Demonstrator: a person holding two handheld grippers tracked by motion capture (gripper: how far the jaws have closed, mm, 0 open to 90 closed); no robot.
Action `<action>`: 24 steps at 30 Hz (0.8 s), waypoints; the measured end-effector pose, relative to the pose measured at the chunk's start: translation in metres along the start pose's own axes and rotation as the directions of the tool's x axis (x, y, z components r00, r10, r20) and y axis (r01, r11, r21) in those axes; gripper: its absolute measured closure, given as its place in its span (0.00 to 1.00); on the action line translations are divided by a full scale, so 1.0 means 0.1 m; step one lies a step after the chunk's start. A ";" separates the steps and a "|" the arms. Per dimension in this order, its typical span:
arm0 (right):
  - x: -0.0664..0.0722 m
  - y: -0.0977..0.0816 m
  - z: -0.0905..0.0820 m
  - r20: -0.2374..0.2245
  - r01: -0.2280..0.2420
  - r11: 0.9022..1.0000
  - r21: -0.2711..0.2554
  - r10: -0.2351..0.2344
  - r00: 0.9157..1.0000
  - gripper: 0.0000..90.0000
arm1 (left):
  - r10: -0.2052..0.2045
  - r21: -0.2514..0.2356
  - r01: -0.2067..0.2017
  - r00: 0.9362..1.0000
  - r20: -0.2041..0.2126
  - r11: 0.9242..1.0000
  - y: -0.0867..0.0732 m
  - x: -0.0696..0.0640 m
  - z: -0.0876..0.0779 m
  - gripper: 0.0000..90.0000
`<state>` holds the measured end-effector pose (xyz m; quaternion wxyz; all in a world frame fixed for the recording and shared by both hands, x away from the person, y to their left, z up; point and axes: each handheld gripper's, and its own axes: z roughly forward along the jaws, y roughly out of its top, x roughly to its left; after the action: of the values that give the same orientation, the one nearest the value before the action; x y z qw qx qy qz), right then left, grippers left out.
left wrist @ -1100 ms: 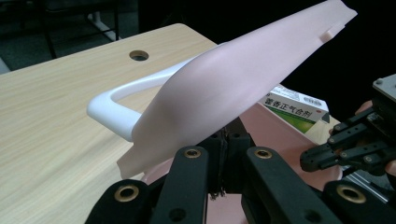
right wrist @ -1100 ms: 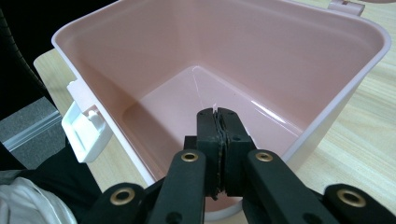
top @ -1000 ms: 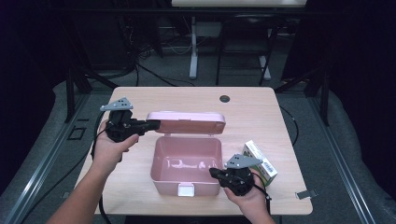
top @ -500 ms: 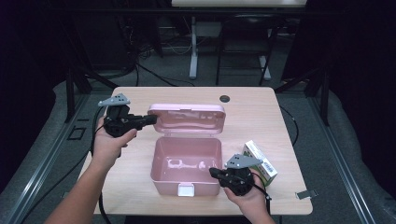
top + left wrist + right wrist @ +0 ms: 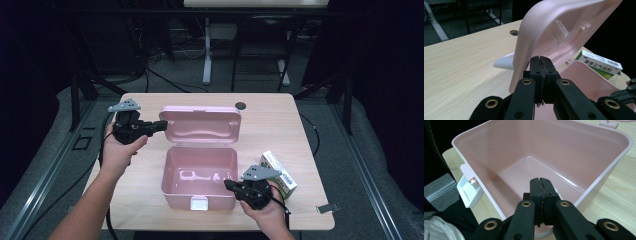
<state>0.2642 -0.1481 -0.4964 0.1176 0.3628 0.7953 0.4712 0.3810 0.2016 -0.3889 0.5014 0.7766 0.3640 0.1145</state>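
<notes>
Both grippers [image 5: 162,125] [image 5: 228,184], jaws closed, flank pink box [image 5: 200,172].

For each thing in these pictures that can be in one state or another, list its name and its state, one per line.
Pink plastic box: open, nothing inside.
Pink hinged lid: raised, standing nearly upright behind the box.
White latch: undone, on the box's front wall.
Green-and-white carton: closed, lying on the table right of the box.
Left gripper: shut, at the lid's left edge.
Right gripper: shut, at the box's front right rim.
</notes>
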 end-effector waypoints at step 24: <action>0.00 -0.01 0.00 0.002 0.023 1.000 0.001 -0.023 1.000 1.00 | -0.038 0.020 0.039 0.999 -0.030 0.999 -0.08 0.15 0.13 0.98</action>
<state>0.2637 -0.1480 -0.4968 0.1237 0.3544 0.7993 0.4692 0.3948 0.2041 -0.4051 0.4900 0.7728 0.3874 0.1125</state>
